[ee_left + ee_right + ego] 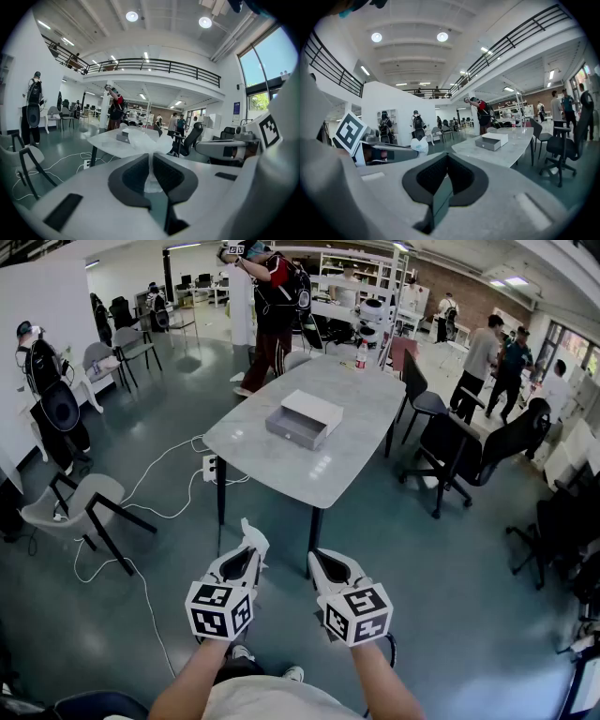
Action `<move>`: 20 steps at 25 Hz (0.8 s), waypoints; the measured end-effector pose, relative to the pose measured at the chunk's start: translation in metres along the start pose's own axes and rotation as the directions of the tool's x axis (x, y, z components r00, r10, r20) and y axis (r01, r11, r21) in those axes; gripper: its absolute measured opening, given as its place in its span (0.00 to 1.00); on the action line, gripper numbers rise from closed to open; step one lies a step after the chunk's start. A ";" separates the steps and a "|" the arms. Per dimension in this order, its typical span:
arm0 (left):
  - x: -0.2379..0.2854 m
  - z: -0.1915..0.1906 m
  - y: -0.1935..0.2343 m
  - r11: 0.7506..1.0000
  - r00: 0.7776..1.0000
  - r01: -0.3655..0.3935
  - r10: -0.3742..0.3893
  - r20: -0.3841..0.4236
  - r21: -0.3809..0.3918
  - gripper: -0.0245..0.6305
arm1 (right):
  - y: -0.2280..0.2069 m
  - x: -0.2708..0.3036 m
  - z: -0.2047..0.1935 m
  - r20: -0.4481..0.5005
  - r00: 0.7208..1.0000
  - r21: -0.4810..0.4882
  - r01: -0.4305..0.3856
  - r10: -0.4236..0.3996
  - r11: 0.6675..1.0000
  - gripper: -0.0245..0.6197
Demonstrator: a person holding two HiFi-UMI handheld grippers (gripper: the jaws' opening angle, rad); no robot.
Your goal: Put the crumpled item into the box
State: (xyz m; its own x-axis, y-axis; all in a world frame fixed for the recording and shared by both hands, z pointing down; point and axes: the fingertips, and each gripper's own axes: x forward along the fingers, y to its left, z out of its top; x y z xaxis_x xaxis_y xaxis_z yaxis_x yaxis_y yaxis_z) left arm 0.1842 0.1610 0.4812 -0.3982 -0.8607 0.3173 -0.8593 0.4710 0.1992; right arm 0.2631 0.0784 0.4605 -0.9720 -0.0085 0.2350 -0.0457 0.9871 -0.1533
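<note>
Crumpled item (143,140), white and filmy, is pinched in the left tool (151,158), whose jaws press on a thin neck of it while the rest puffs out past the tips. The right tool (446,161) is pressed together on nothing. Both hang over the floor (450,596), well short of the tabletop (349,460) that carries the grey-and-white box (303,418). With so narrow a hold, a quick swing could tug it free; being light, it may cling on release and miss.
</note>
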 end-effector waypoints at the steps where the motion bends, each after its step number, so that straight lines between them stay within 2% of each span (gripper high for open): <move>1: 0.002 0.001 -0.002 1.000 1.000 0.001 -0.001 -0.001 0.002 0.08 | -0.002 0.000 0.001 0.001 1.000 0.003 -0.002 0.002 1.000 0.04; 10: 0.021 0.007 0.003 1.000 1.000 0.024 -0.024 -0.013 0.006 0.08 | -0.013 0.011 0.000 -0.015 1.000 0.023 0.010 -0.010 1.000 0.04; 20: 0.074 0.033 0.055 0.996 0.996 0.085 -0.085 -0.036 -0.001 0.08 | -0.026 0.083 0.019 -0.031 0.998 0.041 0.056 -0.055 0.998 0.04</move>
State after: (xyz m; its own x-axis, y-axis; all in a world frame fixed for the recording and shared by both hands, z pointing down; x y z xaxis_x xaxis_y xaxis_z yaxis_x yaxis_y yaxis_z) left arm 0.0963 0.1166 0.4850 -0.3117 -0.8900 0.3328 -0.8899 0.3962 0.2260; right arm 0.1795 0.0485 0.4653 -0.9603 -0.0576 0.2730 -0.1094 0.9778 -0.1787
